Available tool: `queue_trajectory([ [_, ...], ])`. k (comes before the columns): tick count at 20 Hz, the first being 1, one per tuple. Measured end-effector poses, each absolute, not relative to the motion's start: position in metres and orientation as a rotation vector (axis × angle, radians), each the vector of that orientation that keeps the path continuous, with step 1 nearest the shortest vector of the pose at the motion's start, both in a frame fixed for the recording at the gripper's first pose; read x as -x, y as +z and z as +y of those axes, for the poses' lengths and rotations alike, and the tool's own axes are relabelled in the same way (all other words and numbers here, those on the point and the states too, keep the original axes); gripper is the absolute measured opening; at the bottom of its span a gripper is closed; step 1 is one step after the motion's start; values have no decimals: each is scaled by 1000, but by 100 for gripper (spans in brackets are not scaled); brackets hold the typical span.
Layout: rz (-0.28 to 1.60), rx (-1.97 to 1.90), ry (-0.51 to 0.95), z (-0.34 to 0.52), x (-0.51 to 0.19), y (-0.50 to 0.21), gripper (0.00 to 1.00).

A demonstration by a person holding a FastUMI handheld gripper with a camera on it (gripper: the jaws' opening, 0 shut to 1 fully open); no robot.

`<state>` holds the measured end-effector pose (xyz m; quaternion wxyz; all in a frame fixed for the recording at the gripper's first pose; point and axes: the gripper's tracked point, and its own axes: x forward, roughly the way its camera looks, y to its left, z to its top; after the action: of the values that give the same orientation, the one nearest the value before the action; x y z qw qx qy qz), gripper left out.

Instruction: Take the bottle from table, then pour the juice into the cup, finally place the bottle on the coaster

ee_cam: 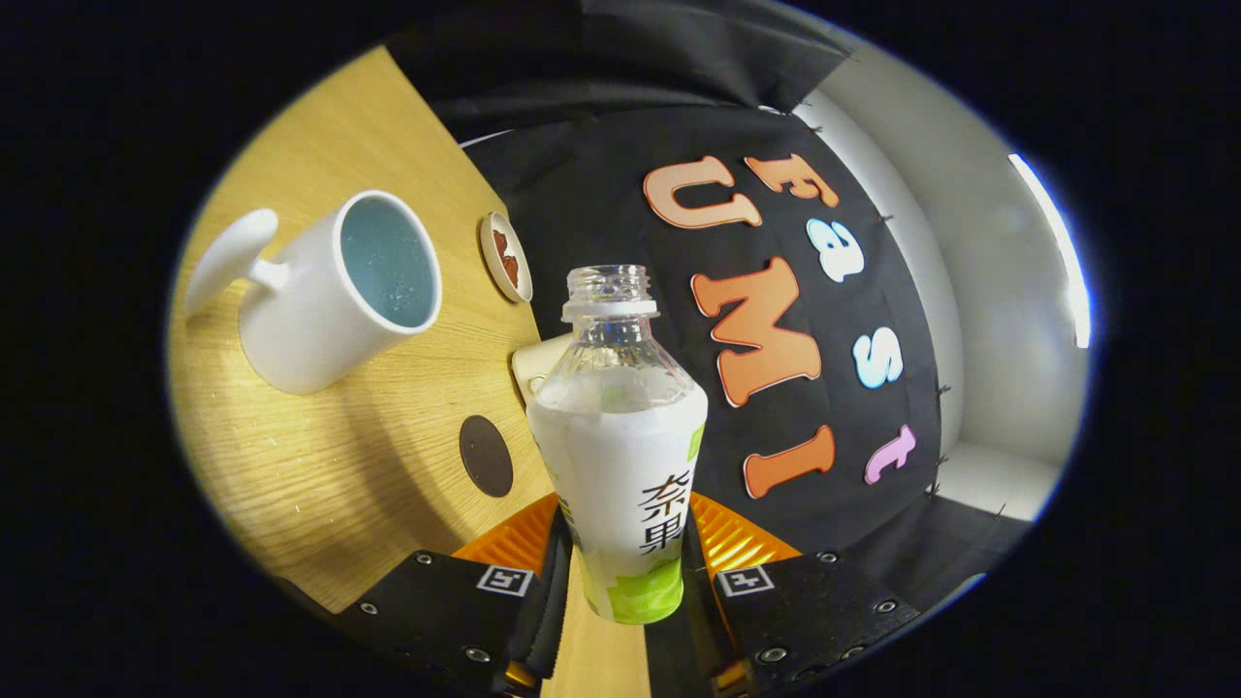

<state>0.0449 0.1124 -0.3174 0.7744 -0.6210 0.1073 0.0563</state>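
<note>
1. The gripper (620, 567) has both fingers clamped on the bottle (620, 456), which is uncapped and tilted, short of the cup (334, 291).
2. The pour will likely go best if the neck is carried over the cup's mouth and tipped slowly.
3. Count: one bottle, one cup, one dark round coaster (486, 456), one small dish (506, 257) on the table (320, 475).
</note>
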Motion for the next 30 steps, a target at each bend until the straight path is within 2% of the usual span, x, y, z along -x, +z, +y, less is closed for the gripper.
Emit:
queue_trajectory([
  [15,55,1661,158,143,-51,-311,54],
  [30,14,1759,153,139,-65,-302,54],
])
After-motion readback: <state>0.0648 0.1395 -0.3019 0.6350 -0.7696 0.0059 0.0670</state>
